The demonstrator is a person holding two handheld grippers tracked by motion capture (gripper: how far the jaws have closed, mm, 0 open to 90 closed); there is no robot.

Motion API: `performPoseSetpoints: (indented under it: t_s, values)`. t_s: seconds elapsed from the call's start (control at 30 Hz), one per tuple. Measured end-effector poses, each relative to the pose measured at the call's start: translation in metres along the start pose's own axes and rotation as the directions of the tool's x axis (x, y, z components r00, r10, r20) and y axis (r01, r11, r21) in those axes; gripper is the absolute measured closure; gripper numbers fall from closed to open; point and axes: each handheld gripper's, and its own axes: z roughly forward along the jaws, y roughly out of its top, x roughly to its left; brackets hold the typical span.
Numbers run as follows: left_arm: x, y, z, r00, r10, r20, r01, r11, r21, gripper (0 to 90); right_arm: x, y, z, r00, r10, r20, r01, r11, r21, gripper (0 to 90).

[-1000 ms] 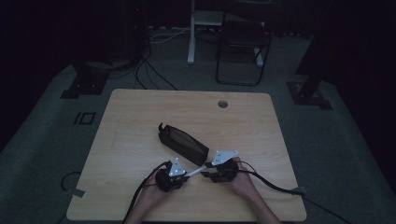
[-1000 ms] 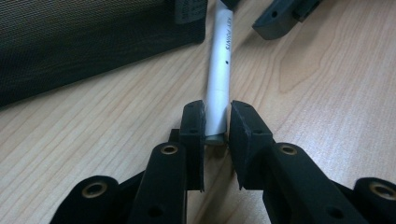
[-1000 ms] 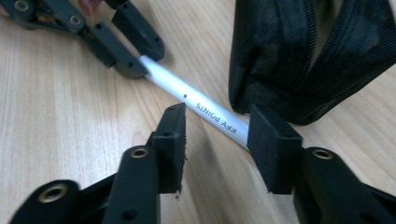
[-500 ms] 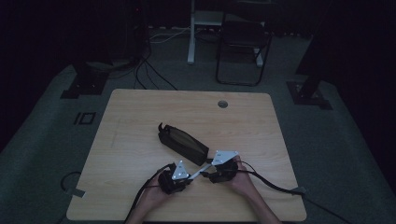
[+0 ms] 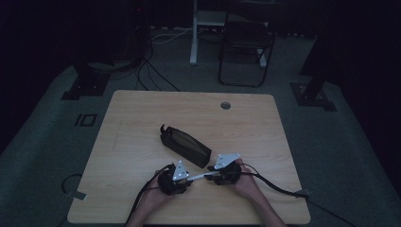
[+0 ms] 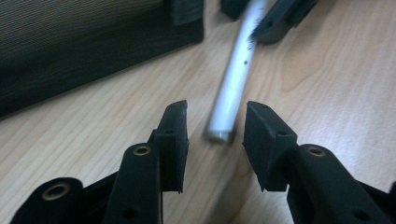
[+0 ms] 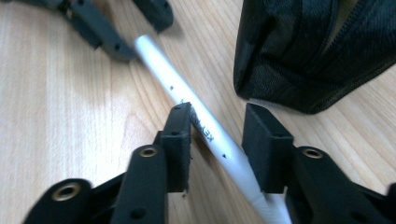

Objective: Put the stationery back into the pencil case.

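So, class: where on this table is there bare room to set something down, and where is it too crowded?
Free: the far strip of the table between the cable hole and the black pouch; the left side, beside the pouch; the right side, beyond the right gripper. Crowded: the near middle, where the left gripper and the right gripper meet around the white pen, close to the pouch.

On the desk (image 5: pixel 142 118), the pouch (image 5: pixel 185 146) lies at centre frame. Below it, toward the bottom edge, the pen (image 5: pixel 198 176) lies between the left gripper (image 5: pixel 182 178) and right gripper (image 5: pixel 215 176).
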Motion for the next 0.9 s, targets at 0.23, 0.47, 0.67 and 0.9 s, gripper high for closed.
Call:
performPoseSetpoints:
  t_s: [0.23, 0.47, 0.67, 0.9]
  values:
    - [0.008, -0.005, -0.008, 0.9991, -0.036, -0.021, 0.035, 0.9993, -0.008, 65.6, -0.001, -0.002, -0.006, 0.9996, -0.021, -0.018, 0.021, 1.0, 0.021, 75.1]
    - [0.009, -0.007, -0.005, 0.999, -0.031, -0.034, 0.031, 0.9994, 0.012, 65.9, -0.001, -0.003, -0.01, 0.999, -0.036, -0.024, 0.038, 0.998, 0.047, 74.5]
    - [0.015, -0.01, -0.006, 0.9962, -0.067, -0.055, 0.068, 0.9977, 0.007, 61.5, 0.003, -0.003, -0.013, 0.9989, -0.043, -0.021, 0.044, 0.997, 0.069, 77.8]
    - [0.027, -0.017, -0.008, 0.9859, -0.144, -0.086, 0.143, 0.9896, -0.011, 55.9, 0.006, -0.004, -0.014, 0.9998, -0.02, -0.008, 0.02, 0.997, 0.071, 78.2]
